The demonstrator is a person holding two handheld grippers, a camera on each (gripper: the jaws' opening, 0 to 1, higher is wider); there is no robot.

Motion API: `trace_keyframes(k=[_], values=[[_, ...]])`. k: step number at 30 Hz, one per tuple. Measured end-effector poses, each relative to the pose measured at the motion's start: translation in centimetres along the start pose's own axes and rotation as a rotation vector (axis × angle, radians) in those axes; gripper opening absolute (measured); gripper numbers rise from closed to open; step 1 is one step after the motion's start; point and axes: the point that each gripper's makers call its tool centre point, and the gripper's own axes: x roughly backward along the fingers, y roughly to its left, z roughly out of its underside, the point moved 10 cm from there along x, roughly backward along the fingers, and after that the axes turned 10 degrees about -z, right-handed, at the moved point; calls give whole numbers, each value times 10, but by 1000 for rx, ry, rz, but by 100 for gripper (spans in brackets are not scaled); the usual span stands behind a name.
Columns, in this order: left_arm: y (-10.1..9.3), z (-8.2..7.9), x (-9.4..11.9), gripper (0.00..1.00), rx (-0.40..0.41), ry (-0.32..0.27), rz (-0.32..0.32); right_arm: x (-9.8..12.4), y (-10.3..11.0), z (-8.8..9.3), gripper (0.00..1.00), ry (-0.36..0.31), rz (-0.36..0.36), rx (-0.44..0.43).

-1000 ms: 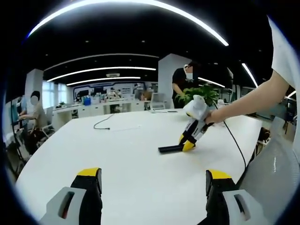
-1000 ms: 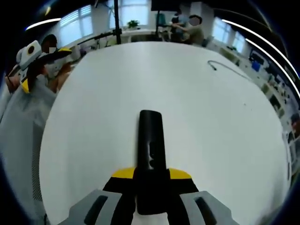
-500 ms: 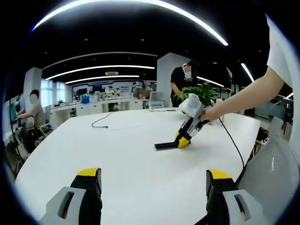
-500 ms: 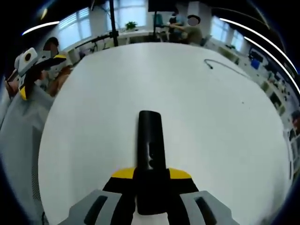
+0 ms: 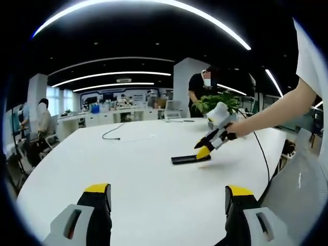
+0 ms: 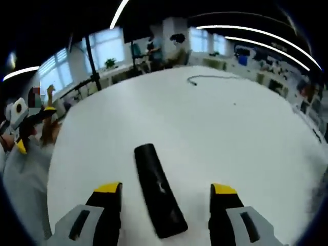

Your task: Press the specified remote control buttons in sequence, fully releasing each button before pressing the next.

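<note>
A long black remote control (image 6: 158,190) lies flat on the white table (image 6: 230,133), between the open jaws of my right gripper (image 6: 166,197), which hovers over its near end without touching it. From the left gripper view the same remote (image 5: 190,159) lies at the table's right, with the right gripper (image 5: 209,147) just above its right end, held by a person's hand. My left gripper (image 5: 168,197) stands open over bare tabletop, well short of the remote, with nothing between its fingers.
A dark cable (image 5: 111,132) lies on the far part of the table (image 5: 128,169). Another cable (image 5: 262,159) trails off the right edge. A potted plant (image 5: 218,101) and people stand beyond the table. The left gripper (image 6: 23,125) shows at the left of the right gripper view.
My right gripper has opened and let go of the remote, which now lies flat on the table. The right gripper has lifted and tilted; my left gripper stays still.
</note>
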Motion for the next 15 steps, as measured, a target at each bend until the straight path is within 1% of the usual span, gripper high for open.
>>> trace_keyframes(k=[2,3,4,5,8,9,11,15], values=[[0,0,0,95,-3,0,1,7,1,0,97,-52,48,-14],[0,0,0,95,-3,0,1,12,2,1,99,-66,79,-6],[0,0,0,95,-3,-1,2,14,2,2,99,-62,90,-1],[0,0,0,95,-3,-2,3,18,5,2,99,-87,119,10],[0,0,0,95,-4,-2,2,27,13,2,99,-111,139,30],[0,0,0,95,-4,-2,2,32,17,2,99,-120,172,54],[0,0,0,95,-2,-2,2,39,24,2,99,-139,210,76],[0,0,0,95,-3,-2,1,54,38,5,99,-197,263,71]])
